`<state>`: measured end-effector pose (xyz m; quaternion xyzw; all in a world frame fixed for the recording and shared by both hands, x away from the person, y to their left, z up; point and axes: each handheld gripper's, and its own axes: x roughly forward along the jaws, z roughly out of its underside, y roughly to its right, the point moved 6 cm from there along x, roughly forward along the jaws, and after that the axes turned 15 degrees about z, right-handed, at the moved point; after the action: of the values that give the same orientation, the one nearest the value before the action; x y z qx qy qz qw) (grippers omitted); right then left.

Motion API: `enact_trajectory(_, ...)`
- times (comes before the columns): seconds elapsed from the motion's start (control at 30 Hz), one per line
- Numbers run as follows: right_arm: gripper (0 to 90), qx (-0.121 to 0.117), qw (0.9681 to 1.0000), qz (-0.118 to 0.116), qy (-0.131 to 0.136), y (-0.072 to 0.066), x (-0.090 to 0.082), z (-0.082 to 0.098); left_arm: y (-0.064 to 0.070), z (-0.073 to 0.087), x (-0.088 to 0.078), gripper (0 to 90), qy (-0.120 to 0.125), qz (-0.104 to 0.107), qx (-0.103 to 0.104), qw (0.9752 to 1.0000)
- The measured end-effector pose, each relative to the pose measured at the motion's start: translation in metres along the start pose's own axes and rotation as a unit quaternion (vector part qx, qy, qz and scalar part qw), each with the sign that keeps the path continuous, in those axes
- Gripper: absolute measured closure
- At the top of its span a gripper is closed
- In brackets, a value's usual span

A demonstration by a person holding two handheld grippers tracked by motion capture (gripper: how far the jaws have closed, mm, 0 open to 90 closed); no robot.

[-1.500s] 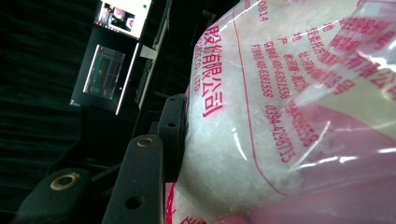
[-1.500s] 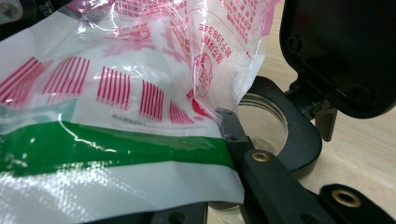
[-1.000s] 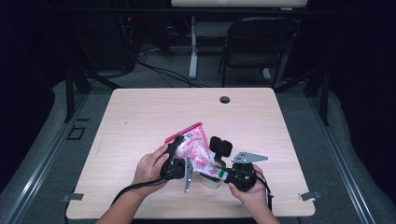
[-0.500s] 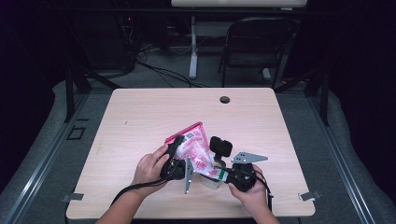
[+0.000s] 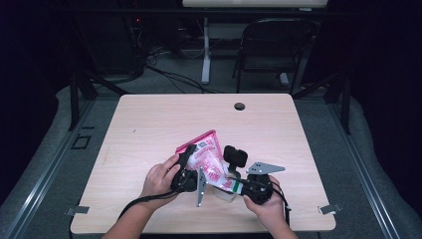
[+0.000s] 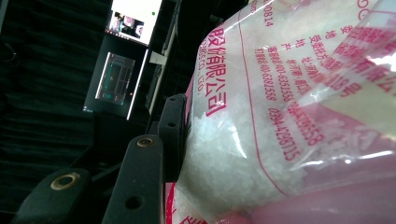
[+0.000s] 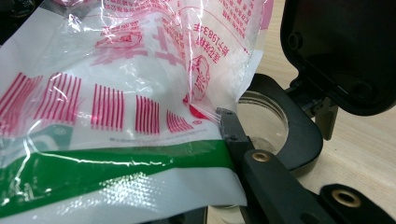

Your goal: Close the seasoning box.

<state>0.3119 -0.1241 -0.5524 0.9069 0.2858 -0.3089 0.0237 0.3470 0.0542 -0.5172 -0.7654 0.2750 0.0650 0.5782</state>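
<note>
Both grippers, left (image 5: 185, 164) and right (image 5: 238, 186), pinch the pink-and-white plastic bag of white crystals (image 5: 206, 158) tilted above the open clear black-lidded jar (image 7: 261, 122); pouring seems barely begun.

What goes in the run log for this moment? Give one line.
left gripper: jaws clamp bag | right gripper: jaws pinch bag's low corner | bag tilted over open jar | table
</note>
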Motion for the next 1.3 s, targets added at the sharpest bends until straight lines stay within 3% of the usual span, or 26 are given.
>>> enact_trajectory(1.3, 90.0, 0.002, 1.0, 0.002, 0.002, -0.0008, 0.0021, -0.0007, -0.0038, -0.0038, -0.0049, 64.7, 0.003, -0.01, 0.005, 0.9999)
